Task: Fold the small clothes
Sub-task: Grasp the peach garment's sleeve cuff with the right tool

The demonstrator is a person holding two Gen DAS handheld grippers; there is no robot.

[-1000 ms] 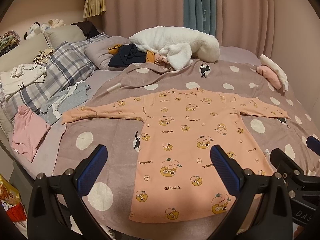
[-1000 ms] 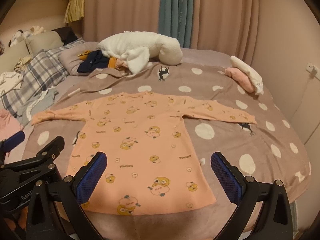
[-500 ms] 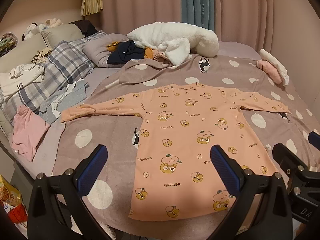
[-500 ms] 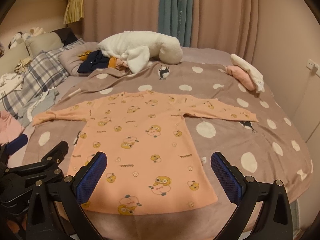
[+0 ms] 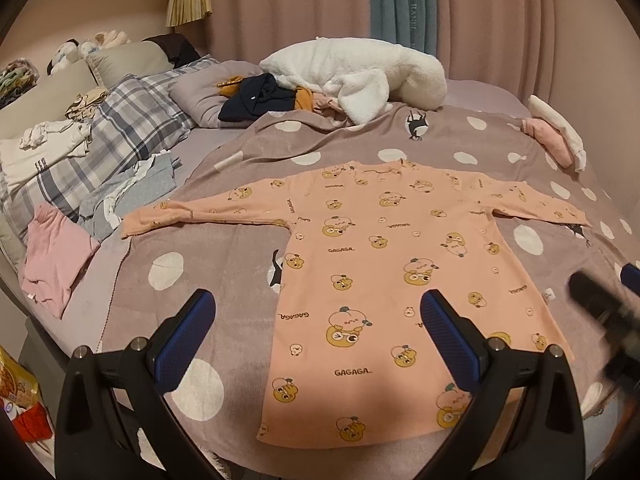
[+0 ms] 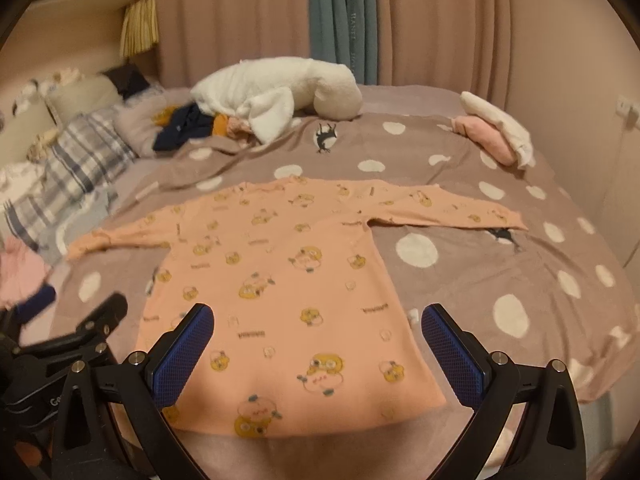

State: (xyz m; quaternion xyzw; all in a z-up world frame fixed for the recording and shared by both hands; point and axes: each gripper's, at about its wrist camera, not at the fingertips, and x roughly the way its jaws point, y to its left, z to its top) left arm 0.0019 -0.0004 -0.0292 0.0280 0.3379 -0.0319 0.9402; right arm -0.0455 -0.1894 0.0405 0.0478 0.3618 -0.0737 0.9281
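Left wrist view shows the peach top (image 5: 400, 276) lying flat on the dotted blanket (image 5: 200, 264), its long way running away from both wide-open, empty claws, the left claw (image 5: 316, 336) nearer the left sleeve (image 5: 192, 216) and the right claw (image 6: 316, 344) nearer the right sleeve (image 6: 452, 212).

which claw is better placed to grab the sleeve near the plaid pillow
Left. The left claw, open, sits toward that sleeve; the right claw, also open, sits nearer the other sleeve.

The right gripper (image 5: 600, 312) is a motion-blurred smear cut by the left view's edge.
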